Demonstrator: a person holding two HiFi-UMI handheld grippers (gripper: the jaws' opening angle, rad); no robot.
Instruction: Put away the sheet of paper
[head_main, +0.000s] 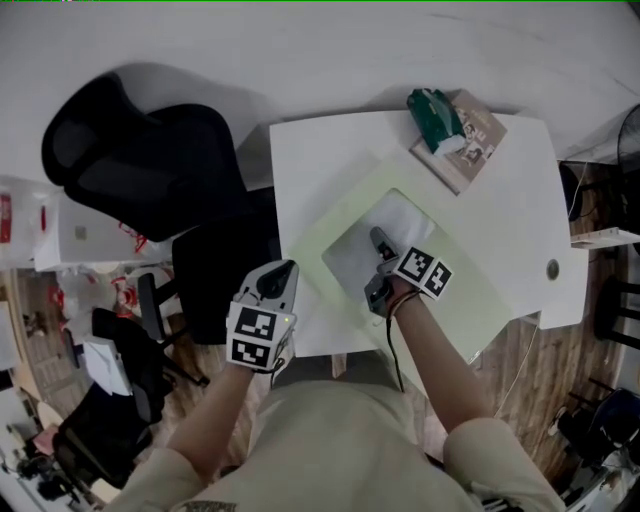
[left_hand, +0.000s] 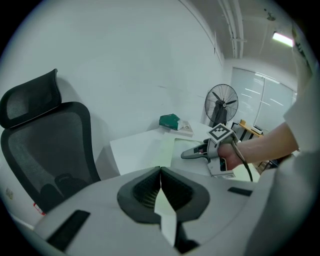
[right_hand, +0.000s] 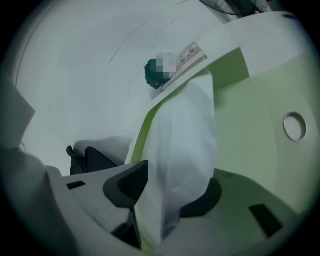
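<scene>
Bright, even light; fisheye-warped gripper views, right one blurred.

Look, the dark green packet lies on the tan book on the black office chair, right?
No. The dark green packet lies on the tan book, but on the white table's far corner, not the black office chair beside it. The head view shows this.

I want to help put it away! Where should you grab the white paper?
I'd take the sheet of paper by its near end, coming from the person's side. That end bows up, right where the right gripper has its jaws open around it. The rest lies flat against the green folder, with nothing to pinch.
</scene>
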